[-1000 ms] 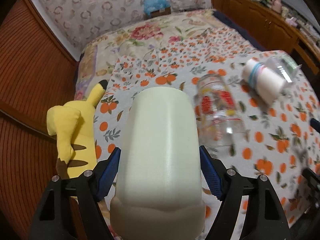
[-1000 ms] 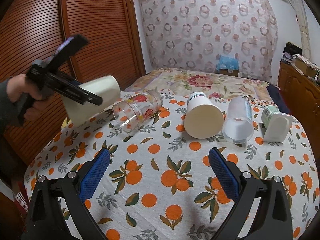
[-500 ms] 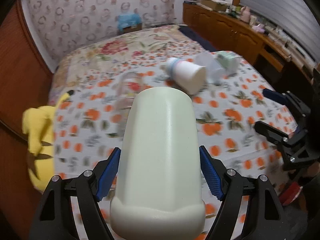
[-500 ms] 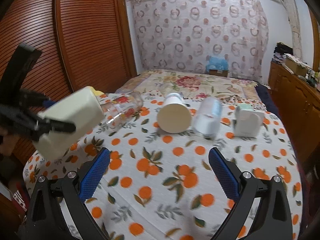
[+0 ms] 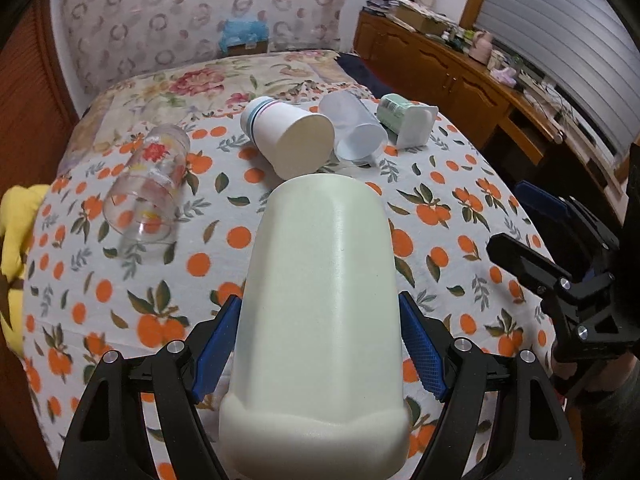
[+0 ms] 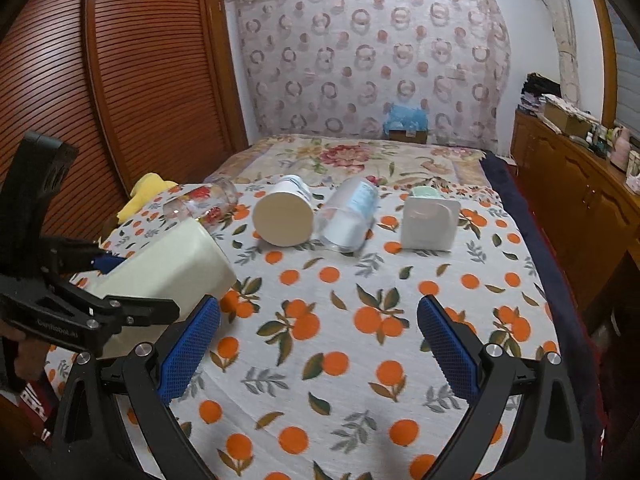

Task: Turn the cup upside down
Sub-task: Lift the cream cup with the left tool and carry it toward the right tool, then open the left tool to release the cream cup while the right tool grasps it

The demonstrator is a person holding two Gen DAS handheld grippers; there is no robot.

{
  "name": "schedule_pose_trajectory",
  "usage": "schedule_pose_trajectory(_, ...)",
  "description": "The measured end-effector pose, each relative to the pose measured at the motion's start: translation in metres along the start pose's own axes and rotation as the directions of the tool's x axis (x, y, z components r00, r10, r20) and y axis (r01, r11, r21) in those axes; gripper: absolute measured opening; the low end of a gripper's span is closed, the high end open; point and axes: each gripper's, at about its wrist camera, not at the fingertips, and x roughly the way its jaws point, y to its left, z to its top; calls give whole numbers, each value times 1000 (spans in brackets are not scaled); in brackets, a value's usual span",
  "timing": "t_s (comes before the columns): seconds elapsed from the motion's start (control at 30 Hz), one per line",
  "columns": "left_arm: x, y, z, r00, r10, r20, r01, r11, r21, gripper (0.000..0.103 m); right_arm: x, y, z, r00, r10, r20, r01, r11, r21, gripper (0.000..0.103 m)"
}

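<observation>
My left gripper is shut on a pale cream cup, its closed base pointing away from the camera and its wider rim end toward me. In the right wrist view the same cream cup is held tilted above the left part of the table, gripped by the left gripper. My right gripper is open and empty over the front of the orange-print tablecloth. It also shows at the right edge of the left wrist view.
Lying on their sides across the far part of the table are a printed glass, a white paper cup, a clear plastic cup and a green-and-white cup. A yellow plush toy sits at the left edge. A wooden cabinet stands to the right.
My left gripper has swung right and lower with the cream cup, now facing the row of lying cups. The right gripper stays open and has shifted slightly.
</observation>
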Motion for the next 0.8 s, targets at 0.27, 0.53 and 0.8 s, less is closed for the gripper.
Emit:
schedule_pose_trajectory(0.27, 13, 1, -5, 1000, 22, -12, -22, 1000, -7, 74, -1, 2, 2, 1000, -1, -4, 1, 1000, 1, 100)
schedule_pose_trajectory(0.53, 3, 1, -7, 999, 19, 25, -19, 1000, 6, 75, 0, 4, 3, 1000, 5, -6, -5, 1000, 11, 100)
schedule_pose_trajectory(0.8, -52, 15, -24, 979, 31, 201, -33, 999, 5, 83, -8, 9, 10, 1000, -14, -27, 14, 999, 31, 100)
